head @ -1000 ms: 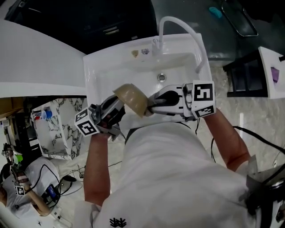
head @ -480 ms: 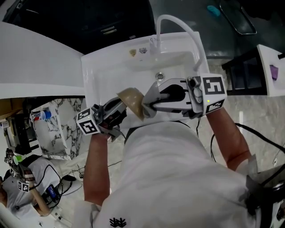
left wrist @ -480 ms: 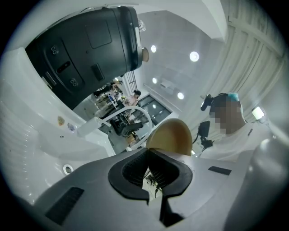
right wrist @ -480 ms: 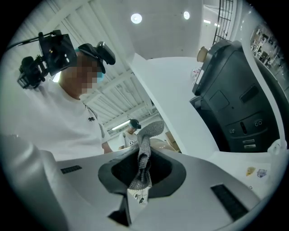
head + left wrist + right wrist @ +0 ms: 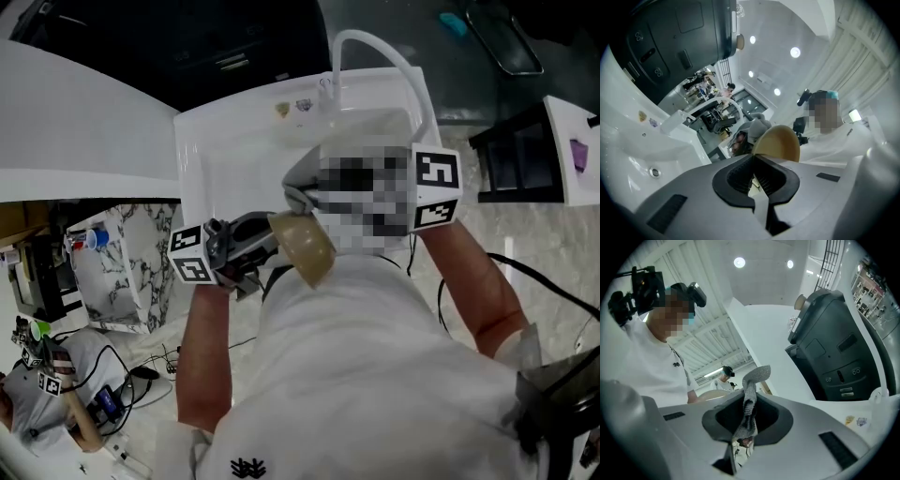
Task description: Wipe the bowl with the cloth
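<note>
Two grippers are held close together above the white sink (image 5: 220, 155), presumably so that drips, or a slipped bowl, would be caught by the basin. At the left, the left gripper (image 5: 267, 236) is clamped shut on the rim of the tan bowl (image 5: 304, 247), which is held clear of the basin and tipped on edge, probably so that its surface is offered to the other tool. Just to the right and a little higher, the grey cloth (image 5: 749, 394) is pinched between the closed jaws of the right gripper (image 5: 748, 414). A loose end stands beyond the tips, where it can serve as the wiping surface. Cloth and bowl are near each other, but contact cannot be confirmed, so the wiping stroke is judged not yet made.
</note>
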Available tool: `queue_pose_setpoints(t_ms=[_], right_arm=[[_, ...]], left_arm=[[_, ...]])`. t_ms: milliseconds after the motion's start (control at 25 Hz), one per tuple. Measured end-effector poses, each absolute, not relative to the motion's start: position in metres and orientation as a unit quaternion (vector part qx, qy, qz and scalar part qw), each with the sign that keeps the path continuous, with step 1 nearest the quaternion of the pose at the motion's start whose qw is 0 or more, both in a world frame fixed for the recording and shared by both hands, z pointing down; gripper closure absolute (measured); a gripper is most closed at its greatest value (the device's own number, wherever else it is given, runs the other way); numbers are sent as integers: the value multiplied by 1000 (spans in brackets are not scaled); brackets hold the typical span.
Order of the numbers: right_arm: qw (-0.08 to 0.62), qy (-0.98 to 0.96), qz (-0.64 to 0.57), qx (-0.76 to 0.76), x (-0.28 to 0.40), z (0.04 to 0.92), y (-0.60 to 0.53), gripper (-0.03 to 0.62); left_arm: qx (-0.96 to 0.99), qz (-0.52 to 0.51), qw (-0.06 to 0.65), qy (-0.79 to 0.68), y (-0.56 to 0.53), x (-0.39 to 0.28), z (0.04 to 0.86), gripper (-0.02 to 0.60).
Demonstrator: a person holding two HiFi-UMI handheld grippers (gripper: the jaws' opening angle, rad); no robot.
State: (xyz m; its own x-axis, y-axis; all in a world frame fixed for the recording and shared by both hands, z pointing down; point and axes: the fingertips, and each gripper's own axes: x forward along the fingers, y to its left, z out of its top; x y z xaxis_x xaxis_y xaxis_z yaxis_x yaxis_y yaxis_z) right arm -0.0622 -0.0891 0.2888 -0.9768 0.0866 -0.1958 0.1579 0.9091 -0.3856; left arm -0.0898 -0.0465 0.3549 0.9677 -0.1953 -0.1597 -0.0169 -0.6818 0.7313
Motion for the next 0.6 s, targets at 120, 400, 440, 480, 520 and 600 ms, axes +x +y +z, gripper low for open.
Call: queue_pose_setpoints(t_ms=[120, 400, 440, 480, 520, 600], right_arm=[[67, 974, -211, 50, -68, 303, -92, 551], [19, 974, -218, 52, -69, 331, -81, 551], [14, 974, -219, 57, -69, 332, -76, 551], [12, 973, -221, 63, -68, 334, -72, 551], [13, 972, -224, 68, -67, 334, -68, 551], [20, 971, -227, 78, -64, 331, -62, 551]], left_arm=[[910, -129, 391, -54, -46, -90, 348, 565], [896, -190, 394, -79, -59, -112, 336, 565], [895, -193, 394, -83, -61, -115, 336, 565], [895, -193, 393, -86, -62, -117, 336, 565], [895, -192, 393, -89, -62, -119, 336, 565], [895, -190, 394, -93, -62, -123, 338, 565]])
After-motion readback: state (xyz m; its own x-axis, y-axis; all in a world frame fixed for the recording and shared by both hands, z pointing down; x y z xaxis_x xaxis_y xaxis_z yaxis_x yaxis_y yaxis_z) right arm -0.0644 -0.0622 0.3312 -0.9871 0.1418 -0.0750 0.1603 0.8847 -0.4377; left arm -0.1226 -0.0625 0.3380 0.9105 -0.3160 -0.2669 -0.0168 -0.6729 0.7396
